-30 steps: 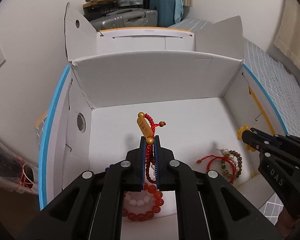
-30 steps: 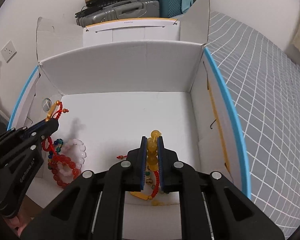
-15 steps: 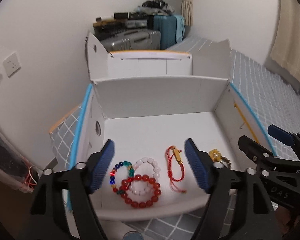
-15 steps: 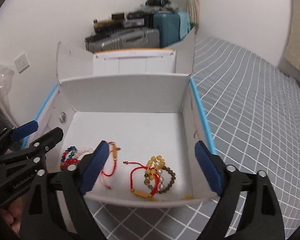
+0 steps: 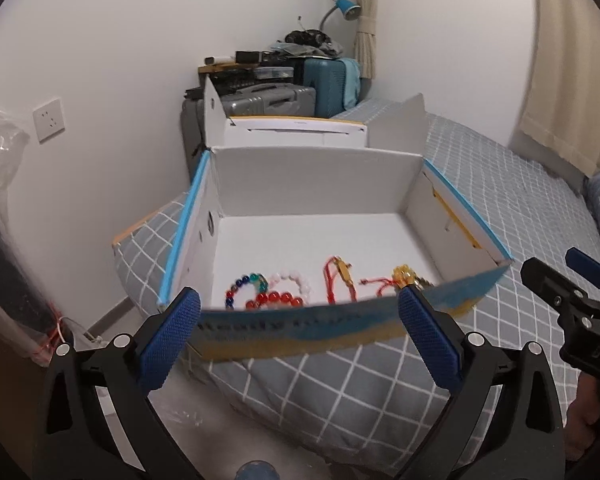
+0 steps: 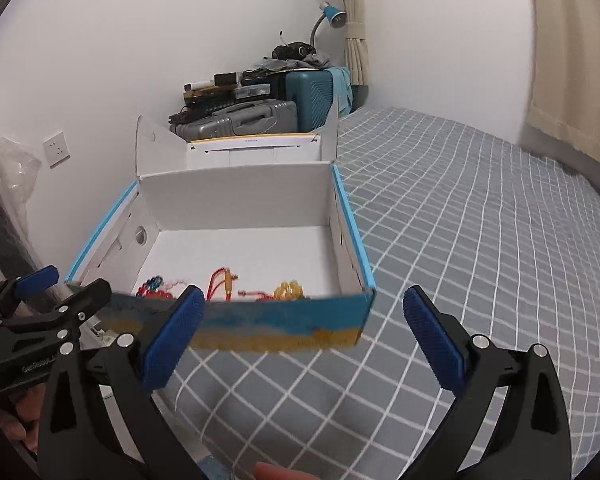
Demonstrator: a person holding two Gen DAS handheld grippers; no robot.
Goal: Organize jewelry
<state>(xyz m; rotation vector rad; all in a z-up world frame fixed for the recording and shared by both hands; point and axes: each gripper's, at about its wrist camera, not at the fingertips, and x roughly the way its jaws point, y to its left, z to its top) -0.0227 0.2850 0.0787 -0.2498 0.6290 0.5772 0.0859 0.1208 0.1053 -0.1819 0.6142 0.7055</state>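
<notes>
An open white box with blue rims point(image 5: 316, 184) point(image 6: 236, 192) sits on the bed. Along its near wall lie a multicolour bead bracelet point(image 5: 242, 282), a red bead bracelet point(image 5: 276, 300), a pale pink bead bracelet point(image 5: 296, 280), a red cord bracelet with a gold charm point(image 5: 340, 274) point(image 6: 222, 282) and a yellow bead bracelet point(image 5: 404, 274) point(image 6: 290, 290). My left gripper point(image 5: 300, 320) is open and empty, held back in front of the box. My right gripper point(image 6: 300, 314) is open and empty, also in front of the box.
The box's lid point(image 5: 296, 130) stands open behind it. The bed has a grey checked cover point(image 6: 480, 220). Suitcases point(image 6: 236, 120) and clutter stand at the far wall. A wall socket point(image 5: 49, 119) is at the left, curtains point(image 6: 572, 60) at the right.
Both grippers let go of their bracelets, opened wide and pulled back out of the box. The red cord bracelet and the yellow bead bracelet now lie on the box floor.
</notes>
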